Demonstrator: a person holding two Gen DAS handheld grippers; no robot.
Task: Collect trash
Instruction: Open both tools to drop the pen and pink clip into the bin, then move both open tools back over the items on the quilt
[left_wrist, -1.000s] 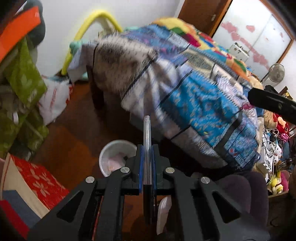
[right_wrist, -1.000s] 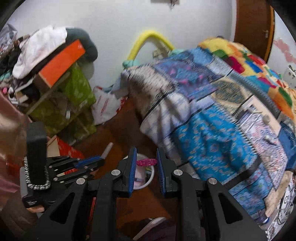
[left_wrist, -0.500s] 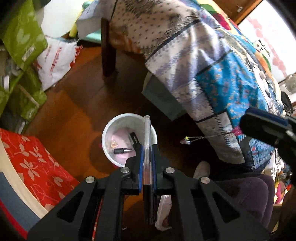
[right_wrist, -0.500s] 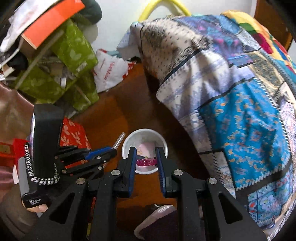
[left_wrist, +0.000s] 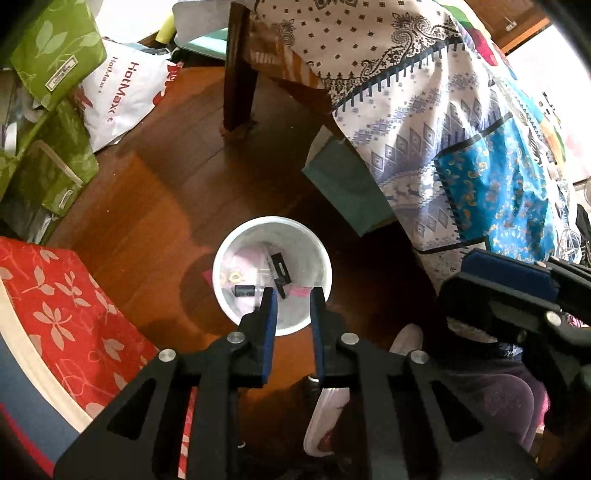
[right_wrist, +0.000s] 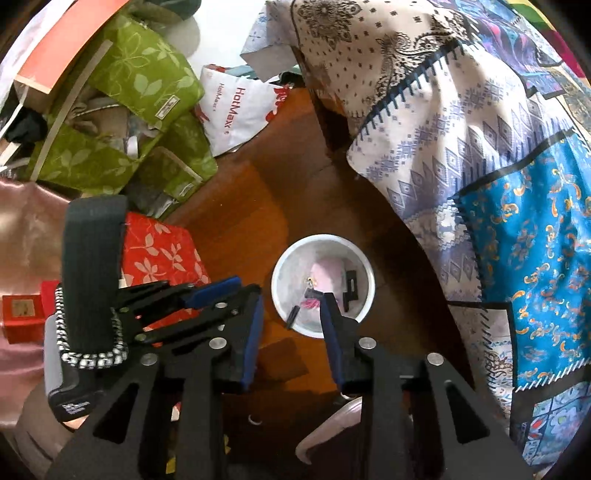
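Both grippers point steeply down at a white trash bin (left_wrist: 236, 306) standing on the dark wooden floor (left_wrist: 147, 206).

The left gripper (left_wrist: 292, 295) has just been opening its jaws; they now stand apart with nothing between them, right over the near rim of the bin. Just beyond the jaw tips, inside the bin, lie a clear pen with a black cap (left_wrist: 277, 267), a small black cylinder (left_wrist: 244, 290) and a pink scrap (left_wrist: 301, 292).

The right gripper (right_wrist: 291, 306) has also just been opening its jaws; they are apart and empty, with the bin just ahead of the right-hand jaw. A pink piece (right_wrist: 310, 302) lies in the bin by that jaw's tip.

A patterned bedspread (right_wrist: 480, 166) hangs to the right of the jaws; green leaf-print bags (right_wrist: 140, 85) and a red floral box (right_wrist: 159, 254) sit to the left.
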